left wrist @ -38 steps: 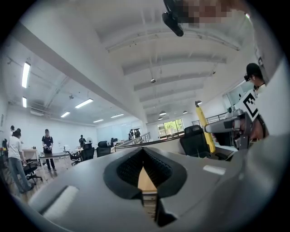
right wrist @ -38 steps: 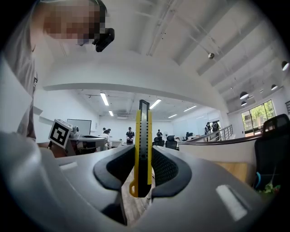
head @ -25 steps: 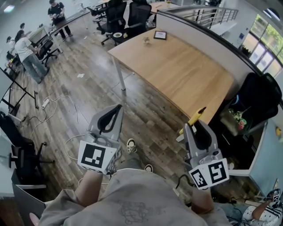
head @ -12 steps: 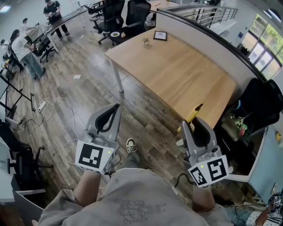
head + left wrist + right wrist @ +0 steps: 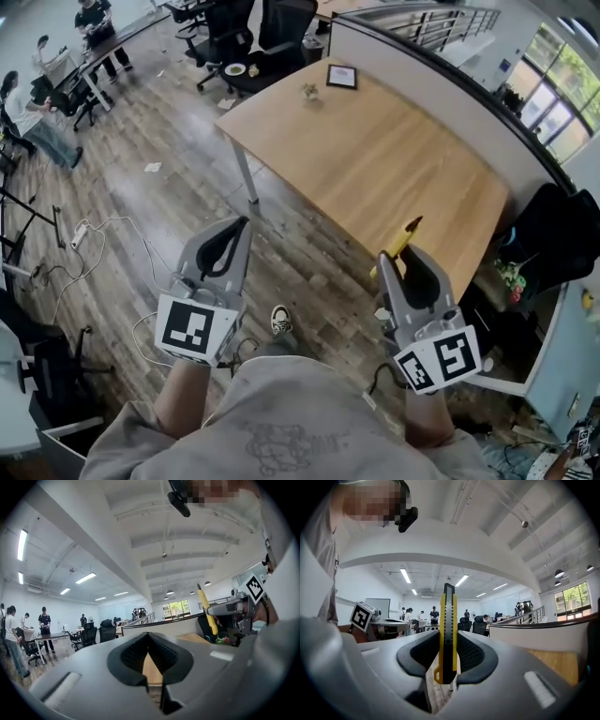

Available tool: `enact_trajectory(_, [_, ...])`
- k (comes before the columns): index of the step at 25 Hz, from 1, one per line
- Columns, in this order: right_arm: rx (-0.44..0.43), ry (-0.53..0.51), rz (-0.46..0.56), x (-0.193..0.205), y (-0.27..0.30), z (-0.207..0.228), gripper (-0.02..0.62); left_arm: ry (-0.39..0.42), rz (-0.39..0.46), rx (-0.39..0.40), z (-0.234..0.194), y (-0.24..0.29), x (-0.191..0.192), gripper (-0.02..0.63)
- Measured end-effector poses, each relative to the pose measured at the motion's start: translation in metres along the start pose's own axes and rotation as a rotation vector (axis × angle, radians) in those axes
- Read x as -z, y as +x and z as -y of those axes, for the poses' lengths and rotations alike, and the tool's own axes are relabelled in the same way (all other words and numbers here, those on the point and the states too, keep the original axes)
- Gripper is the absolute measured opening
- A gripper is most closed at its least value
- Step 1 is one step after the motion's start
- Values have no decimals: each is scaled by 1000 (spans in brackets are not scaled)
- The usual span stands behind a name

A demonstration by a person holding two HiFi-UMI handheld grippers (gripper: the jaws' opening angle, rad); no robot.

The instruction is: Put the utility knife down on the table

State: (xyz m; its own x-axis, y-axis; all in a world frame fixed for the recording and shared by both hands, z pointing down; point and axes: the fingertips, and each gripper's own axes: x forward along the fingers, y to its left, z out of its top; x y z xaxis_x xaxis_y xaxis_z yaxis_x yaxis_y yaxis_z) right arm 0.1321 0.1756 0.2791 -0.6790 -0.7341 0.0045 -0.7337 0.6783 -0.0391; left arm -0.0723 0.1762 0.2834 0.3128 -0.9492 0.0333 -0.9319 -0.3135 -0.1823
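In the right gripper view a yellow and black utility knife (image 5: 448, 630) stands upright between the jaws of my right gripper (image 5: 448, 641), which is shut on it. The head view shows the knife (image 5: 402, 241) sticking out past the right gripper (image 5: 397, 262), held in the air just off the near edge of the wooden table (image 5: 375, 150). My left gripper (image 5: 242, 228) hangs over the floor left of the table, its jaws closed together with nothing in them. The left gripper view shows its own gripper (image 5: 148, 638) shut and the knife (image 5: 206, 609) off to the right.
A framed picture (image 5: 339, 75) and a small plant (image 5: 309, 90) sit at the table's far end. A grey partition (image 5: 441, 75) runs along its far side. Black office chairs (image 5: 281, 28) stand beyond, a dark chair (image 5: 562, 234) at right, and cables (image 5: 103, 234) lie on the floor.
Both grippers have shifted slightly forward towards the table's near edge. The knife stays held in the right gripper, and the left stays shut.
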Motion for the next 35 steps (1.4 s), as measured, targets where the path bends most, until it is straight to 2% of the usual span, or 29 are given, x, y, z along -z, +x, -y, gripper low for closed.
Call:
enact_trajectory(8, [28, 14, -20, 3, 101, -3, 123, -31, -31, 15, -91, 49, 25, 0])
enact_trajectory(14, [51, 28, -28, 9, 151, 0, 123, -26, -19, 15, -135, 75, 30, 2])
enact_trajectory(20, [47, 24, -66, 21, 181, 13, 123, -40, -54, 30, -151, 103, 46, 2])
enact_trajectory(26, [68, 52, -73, 31, 210, 48, 123, -37, -72, 45, -161, 144, 55, 2])
enact_trajectory(35, [72, 108, -54, 28, 284, 127, 123, 14, -99, 79, -186, 257, 57, 2])
